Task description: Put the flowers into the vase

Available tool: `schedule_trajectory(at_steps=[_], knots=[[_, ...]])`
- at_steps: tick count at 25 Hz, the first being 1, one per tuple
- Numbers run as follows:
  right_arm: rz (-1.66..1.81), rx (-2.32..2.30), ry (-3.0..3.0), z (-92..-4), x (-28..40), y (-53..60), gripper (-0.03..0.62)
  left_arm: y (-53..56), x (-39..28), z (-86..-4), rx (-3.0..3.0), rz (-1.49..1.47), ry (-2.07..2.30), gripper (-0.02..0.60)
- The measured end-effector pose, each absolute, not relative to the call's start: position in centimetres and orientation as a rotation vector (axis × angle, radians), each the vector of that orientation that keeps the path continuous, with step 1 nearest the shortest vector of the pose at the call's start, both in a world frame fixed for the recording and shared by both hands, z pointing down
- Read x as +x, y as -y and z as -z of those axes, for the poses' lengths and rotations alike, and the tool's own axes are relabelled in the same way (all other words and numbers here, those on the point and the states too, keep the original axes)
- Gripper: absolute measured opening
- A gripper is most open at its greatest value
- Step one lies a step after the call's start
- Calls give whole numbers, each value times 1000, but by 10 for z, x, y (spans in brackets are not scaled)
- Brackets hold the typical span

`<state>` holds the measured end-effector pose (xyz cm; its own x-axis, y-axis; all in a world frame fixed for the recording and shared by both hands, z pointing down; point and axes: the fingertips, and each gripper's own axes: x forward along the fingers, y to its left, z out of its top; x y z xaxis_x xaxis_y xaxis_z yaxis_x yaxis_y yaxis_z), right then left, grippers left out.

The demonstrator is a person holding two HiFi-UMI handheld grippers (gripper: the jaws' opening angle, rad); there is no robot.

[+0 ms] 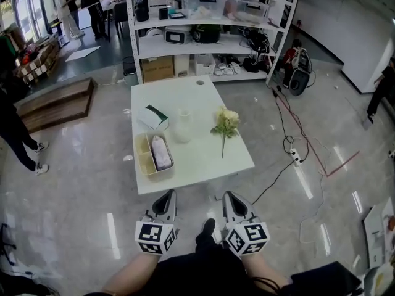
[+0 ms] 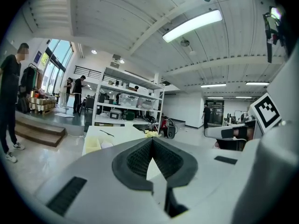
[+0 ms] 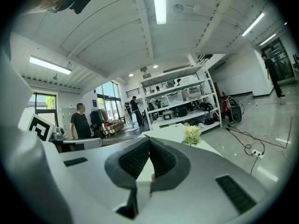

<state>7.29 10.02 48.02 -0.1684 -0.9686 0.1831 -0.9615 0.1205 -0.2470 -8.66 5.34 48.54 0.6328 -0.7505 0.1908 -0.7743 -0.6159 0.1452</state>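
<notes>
1. Two handheld grippers, the left gripper (image 1: 166,194) and the right gripper (image 1: 231,195), hang side by side over the glossy grey floor (image 1: 74,214). Both are short of the near edge of the white rectangular table (image 1: 203,165) and touch nothing.
2. Each gripper view shows its jaws closed tip to tip with nothing between them, so both grippers are empty.
3. The small bunch of pale yellow flowers (image 1: 226,121) lies flat on the right half of the table, near the vase and to its right but apart from it.
4. The bunch's long axis runs roughly along the table's length. The blooms point away from the person, and the thin green stem (image 1: 223,145) trails back toward the near edge, leaning slightly left at its cut end.
5. The white, rounded, narrow-necked vase (image 1: 182,127) stands upright near the table's middle with its mouth up and nothing in it.
6. By the look of it, the step in hand is the approach: no flower has been picked up and the task has hardly begun.
7. The next move probably calls for one gripper, likely the right, to open and reach over the near edge, then close across the stem. The bunch would then have to be swung upright, cut end down, to enter the vase's narrow mouth.
8. A green-and-white tissue box (image 1: 152,117) and a pale yellow plastic tray (image 1: 143,156) sit left of the vase, well off that path.
</notes>
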Motion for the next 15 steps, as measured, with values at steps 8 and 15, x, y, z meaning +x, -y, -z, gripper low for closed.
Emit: schedule_trajectory(at_steps=[8, 15], knots=[[444, -1910, -2425, -456, 130, 18, 3, 55, -33, -462, 2600, -158, 1368, 3], [420, -1883, -2461, -455, 156, 84, 3, 111, 6, -465, 2576, -141, 1378, 3]])
